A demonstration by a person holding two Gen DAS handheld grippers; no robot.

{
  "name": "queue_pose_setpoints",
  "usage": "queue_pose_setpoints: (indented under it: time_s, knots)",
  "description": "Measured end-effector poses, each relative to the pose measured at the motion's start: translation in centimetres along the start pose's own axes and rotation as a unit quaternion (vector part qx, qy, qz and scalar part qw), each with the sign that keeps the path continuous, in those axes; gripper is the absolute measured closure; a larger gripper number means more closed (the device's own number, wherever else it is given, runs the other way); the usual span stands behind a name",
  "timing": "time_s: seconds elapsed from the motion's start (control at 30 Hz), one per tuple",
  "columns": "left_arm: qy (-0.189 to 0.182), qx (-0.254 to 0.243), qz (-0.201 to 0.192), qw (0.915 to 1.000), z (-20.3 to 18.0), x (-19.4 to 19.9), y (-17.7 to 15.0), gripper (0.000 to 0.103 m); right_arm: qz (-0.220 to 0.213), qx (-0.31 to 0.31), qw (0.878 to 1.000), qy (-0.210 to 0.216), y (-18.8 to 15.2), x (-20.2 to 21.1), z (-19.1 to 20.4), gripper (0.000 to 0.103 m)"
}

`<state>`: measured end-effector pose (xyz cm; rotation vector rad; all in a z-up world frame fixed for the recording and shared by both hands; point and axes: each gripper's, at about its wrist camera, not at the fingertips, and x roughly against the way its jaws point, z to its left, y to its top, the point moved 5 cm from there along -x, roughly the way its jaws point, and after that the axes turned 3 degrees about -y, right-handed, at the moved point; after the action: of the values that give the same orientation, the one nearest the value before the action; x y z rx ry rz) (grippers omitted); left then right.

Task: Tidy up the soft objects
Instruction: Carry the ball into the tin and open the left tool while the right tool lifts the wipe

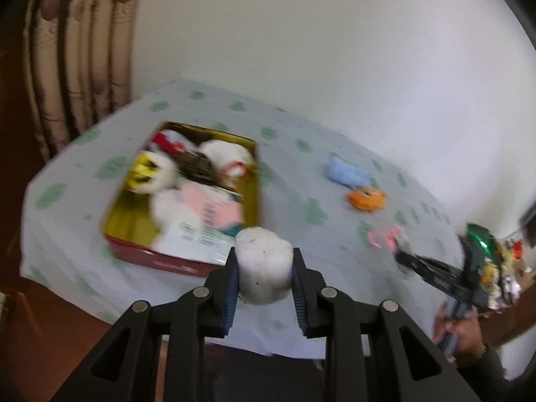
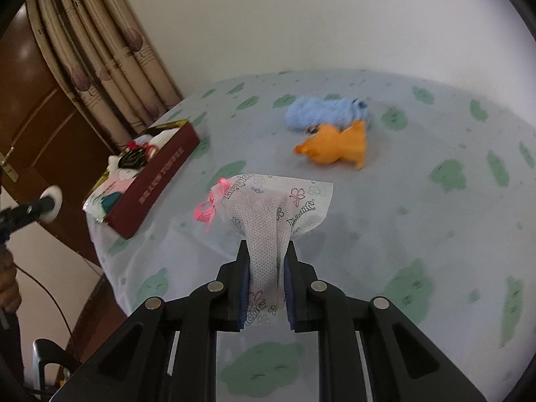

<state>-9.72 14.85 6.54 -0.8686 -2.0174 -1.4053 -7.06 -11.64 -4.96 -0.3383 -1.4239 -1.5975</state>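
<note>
The left gripper (image 1: 264,261) has its fingers clamped on a white cotton ball (image 1: 263,264); the right gripper (image 2: 266,261) pinches a printed cloth pouch (image 2: 274,211) with a pink ribbon. Beneath lies a table (image 2: 418,217) under a pale cloth with green motifs. A full red box (image 1: 182,187) sits left, an orange toy (image 2: 335,147) touching a blue one (image 2: 325,114) farther off. Behind: white wall, striped curtain (image 2: 110,67)

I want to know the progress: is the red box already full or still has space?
Still has space. The red box holds several soft toys, but its gold floor shows bare at the near left corner.
</note>
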Motion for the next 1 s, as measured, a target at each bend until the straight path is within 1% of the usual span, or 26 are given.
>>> queue_pose_setpoints:
  time_s: [0.1, 0.17, 0.23, 0.3, 0.4, 0.47, 0.53, 0.6, 0.67, 0.7, 0.73, 0.77, 0.8, 0.87, 0.93, 1.0]
  knots:
    - [0.034, -0.007, -0.010, 0.9994, 2.4, -0.7, 1.2, 0.075, 0.007, 0.006, 1.000, 0.007, -0.7, -0.6, 1.1, 0.087]
    - [0.059, -0.008, -0.007, 0.9982, 4.1, -1.7, 2.0, 0.075, 0.009, 0.008, 1.000, 0.012, -0.8, -0.7, 1.6, 0.087]
    - [0.069, -0.012, -0.007, 0.9975, 5.4, -2.6, 2.7, 0.074, 0.010, 0.012, 1.000, 0.010, -0.9, -0.8, 2.0, 0.087]
    - [0.099, -0.014, -0.005, 0.9950, 6.9, -3.9, 3.3, 0.074, 0.011, 0.009, 1.000, 0.015, -0.8, -0.7, 2.2, 0.087]
    - [0.108, -0.013, 0.003, 0.9941, 8.4, -5.7, 3.7, 0.074, 0.013, 0.004, 1.000, 0.015, -0.8, -0.7, 2.1, 0.087]
    - [0.123, -0.012, 0.014, 0.9922, 9.3, -6.7, 3.8, 0.073, 0.015, 0.000, 1.000, 0.017, -0.7, -0.7, 2.2, 0.087]
    - [0.125, -0.017, 0.022, 0.9917, 9.5, -7.3, 3.8, 0.069, 0.015, 0.002, 1.000, 0.014, -0.6, -0.7, 2.3, 0.087]
    - [0.146, -0.027, 0.021, 0.9887, 9.6, -7.5, 3.7, 0.066, 0.014, 0.003, 1.000, 0.013, -0.4, -0.7, 2.4, 0.087]
    - [0.152, -0.036, 0.019, 0.9875, 9.6, -7.7, 3.7, 0.061, 0.013, 0.004, 1.000, 0.015, -0.2, -0.7, 2.7, 0.087]
    - [0.162, -0.039, 0.019, 0.9859, 9.6, -7.8, 3.7, 0.051, 0.013, 0.005, 1.000, 0.016, -0.2, -0.7, 2.9, 0.087]
    - [0.174, -0.043, 0.016, 0.9836, 9.7, -7.8, 3.8, 0.046, 0.013, 0.008, 1.000, 0.016, 0.0, -0.7, 3.1, 0.087]
    - [0.188, -0.044, 0.007, 0.9811, 9.8, -7.6, 3.9, 0.045, 0.012, 0.011, 1.000, 0.017, 0.1, -0.6, 3.4, 0.087]
    - [0.190, -0.044, 0.000, 0.9808, 9.9, -7.4, 4.0, 0.045, 0.012, 0.014, 1.000, 0.019, 0.3, -0.6, 3.7, 0.087]
    - [0.177, -0.043, -0.006, 0.9832, 9.7, -7.0, 4.1, 0.039, 0.010, 0.021, 0.999, 0.023, 0.7, -0.5, 4.5, 0.087]
    - [0.166, -0.047, -0.005, 0.9849, 9.5, -7.0, 4.1, 0.039, 0.008, 0.027, 0.999, 0.030, 1.2, -0.5, 5.5, 0.087]
    - [0.169, -0.041, -0.010, 0.9847, 9.6, -6.6, 4.2, 0.039, 0.003, 0.031, 0.999, 0.041, 2.0, -0.4, 6.5, 0.087]
